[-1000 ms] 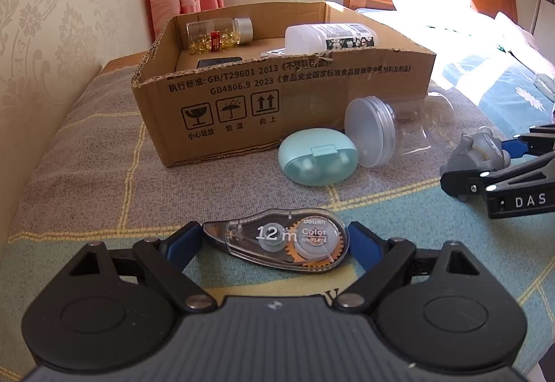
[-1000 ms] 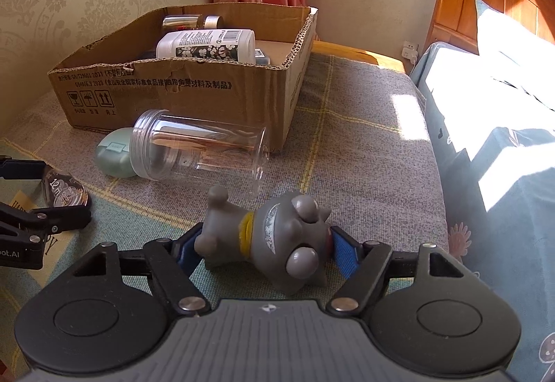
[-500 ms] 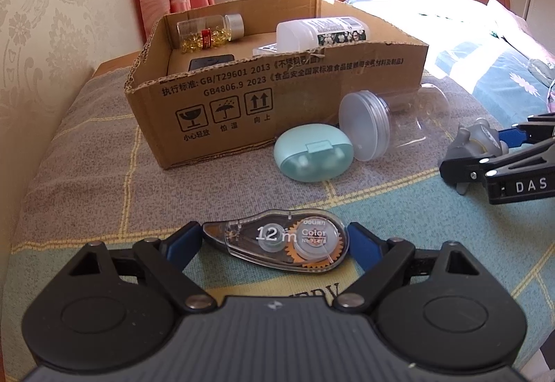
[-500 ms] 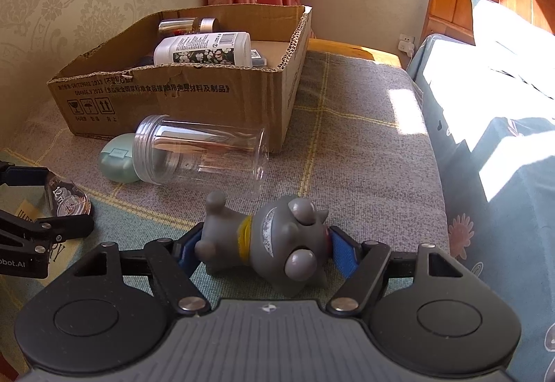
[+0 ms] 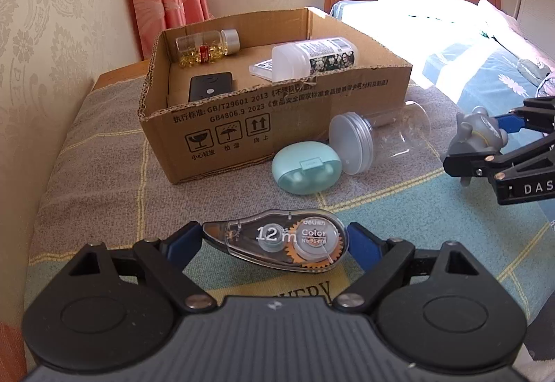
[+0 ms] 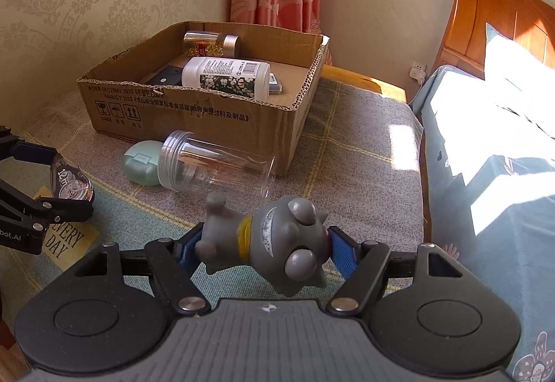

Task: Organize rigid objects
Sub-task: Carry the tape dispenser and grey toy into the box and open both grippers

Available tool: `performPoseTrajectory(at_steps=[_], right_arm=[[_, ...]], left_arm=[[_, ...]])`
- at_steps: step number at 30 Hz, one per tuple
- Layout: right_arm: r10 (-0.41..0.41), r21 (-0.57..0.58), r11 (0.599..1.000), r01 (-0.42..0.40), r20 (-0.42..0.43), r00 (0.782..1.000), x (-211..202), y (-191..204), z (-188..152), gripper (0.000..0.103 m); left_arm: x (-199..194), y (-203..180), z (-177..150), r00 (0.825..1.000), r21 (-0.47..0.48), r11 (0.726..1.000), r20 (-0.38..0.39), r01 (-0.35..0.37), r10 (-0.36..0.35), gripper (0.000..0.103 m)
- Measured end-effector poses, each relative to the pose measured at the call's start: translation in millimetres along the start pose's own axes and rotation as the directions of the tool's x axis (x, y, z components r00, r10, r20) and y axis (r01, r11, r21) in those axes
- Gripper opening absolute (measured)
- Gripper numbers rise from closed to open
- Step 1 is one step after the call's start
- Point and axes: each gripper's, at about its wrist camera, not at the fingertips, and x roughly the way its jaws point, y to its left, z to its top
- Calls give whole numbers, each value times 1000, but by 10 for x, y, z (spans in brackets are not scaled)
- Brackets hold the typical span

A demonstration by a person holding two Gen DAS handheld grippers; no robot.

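Blue pads of our left gripper clamp the correction tape, our right gripper pinches the grey toy, both seemingly above the blanket short of the cardboard box, so either could slip endwise.

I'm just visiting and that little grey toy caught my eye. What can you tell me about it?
The grey toy figure looks like soft rubber or vinyl: a cartoon creature with bulging round eyes, small pointed ears, stubby limbs and a yellow collar. It lies sideways, head to the right, clamped between the blue-padded fingers of the right gripper. It is held clear above the checked blanket, in front of a clear jar.
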Motion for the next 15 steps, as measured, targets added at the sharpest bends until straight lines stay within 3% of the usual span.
performPoseTrajectory(at_steps=[9,15], right_arm=[[-15,-80,997,21,79,997,-164,-3,284,77],[-9,-81,997,19,124,992,-155,-78,512,77]], left_arm=[[-221,36,472,993,3,1000,115,-4,4,89],[-41,130,869,986,7,999,163,-45,43,89]])
